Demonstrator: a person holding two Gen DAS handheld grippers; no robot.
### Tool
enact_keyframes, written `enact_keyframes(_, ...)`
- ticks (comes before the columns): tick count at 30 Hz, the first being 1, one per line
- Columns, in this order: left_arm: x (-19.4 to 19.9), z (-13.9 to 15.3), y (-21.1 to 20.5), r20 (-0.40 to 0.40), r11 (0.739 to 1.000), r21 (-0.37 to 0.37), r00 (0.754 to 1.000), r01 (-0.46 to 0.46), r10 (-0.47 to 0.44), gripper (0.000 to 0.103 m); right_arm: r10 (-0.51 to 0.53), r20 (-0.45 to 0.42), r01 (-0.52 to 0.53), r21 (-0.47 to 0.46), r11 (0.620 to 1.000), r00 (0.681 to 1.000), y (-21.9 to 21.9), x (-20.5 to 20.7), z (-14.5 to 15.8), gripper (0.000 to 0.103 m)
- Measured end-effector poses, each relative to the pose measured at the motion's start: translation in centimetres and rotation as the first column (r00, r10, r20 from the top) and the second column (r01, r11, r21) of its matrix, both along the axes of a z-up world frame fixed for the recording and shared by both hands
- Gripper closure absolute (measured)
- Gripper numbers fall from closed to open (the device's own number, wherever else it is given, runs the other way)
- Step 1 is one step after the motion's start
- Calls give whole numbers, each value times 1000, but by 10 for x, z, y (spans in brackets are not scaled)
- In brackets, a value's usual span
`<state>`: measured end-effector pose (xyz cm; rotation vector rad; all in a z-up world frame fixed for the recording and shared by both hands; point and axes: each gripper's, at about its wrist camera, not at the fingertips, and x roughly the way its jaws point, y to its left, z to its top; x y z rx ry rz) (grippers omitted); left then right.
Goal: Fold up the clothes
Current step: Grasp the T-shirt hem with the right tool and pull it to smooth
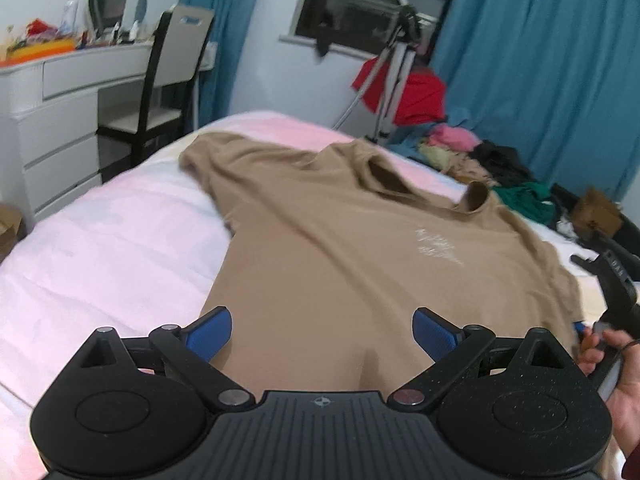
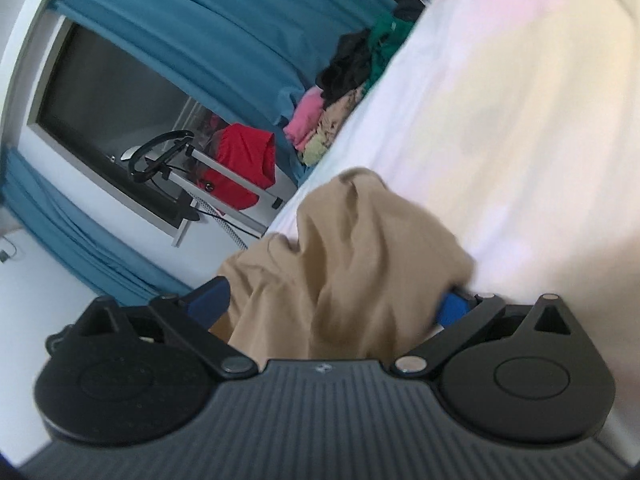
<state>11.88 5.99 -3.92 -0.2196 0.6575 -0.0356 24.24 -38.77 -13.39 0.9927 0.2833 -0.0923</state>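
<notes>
Blue curtains (image 1: 540, 80) back a pink-sheeted bed (image 1: 120, 232); the left hand-held gripper (image 1: 322, 334) hovers with fingers apart over the near hem of the tan T-shirt (image 1: 340, 240) spread flat there; the right hand-held gripper (image 2: 336, 306) has bunched tan fabric between its spread fingers, though whether they pinch it I cannot tell; loose cloth could slip free and wrinkle the fold.
</notes>
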Motion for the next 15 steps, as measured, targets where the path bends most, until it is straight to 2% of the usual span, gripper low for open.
enact_keyframes(8,17,-21,-7,-52,999,27,998,24,-22,5,-3,86,0,35,999,996,-24,26,-5,1)
enact_keyframes(9,17,-22,-10,-49,999,38,998,28,-26,5,-3,96,-1,44,999,995,-28,29,-6,10)
enact_keyframes(10,18,-23,-12,-51,999,44,998,29,-27,5,-3,107,-2,53,999,994,-31,31,-6,29)
enact_keyframes(11,19,-24,-14,-52,998,50,998,30,-27,5,-1,94,-5,60,998,996,-33,32,-9,37)
enact_keyframes(12,20,-25,-16,-53,998,56,998,30,-27,5,1,82,-7,68,998,997,-35,34,-12,50)
enact_keyframes(13,22,-26,-18,-54,998,62,998,31,-28,5,4,69,-9,76,997,998,-36,35,-14,70)
enact_keyframes(14,23,-27,-20,-56,997,67,998,32,-28,5,6,57,-11,83,996,998,-38,36,-17,81)
enact_keyframes(15,24,-28,-22,-57,997,73,998,32,-28,5,9,44,-13,91,996,999,-40,37,-20,88)
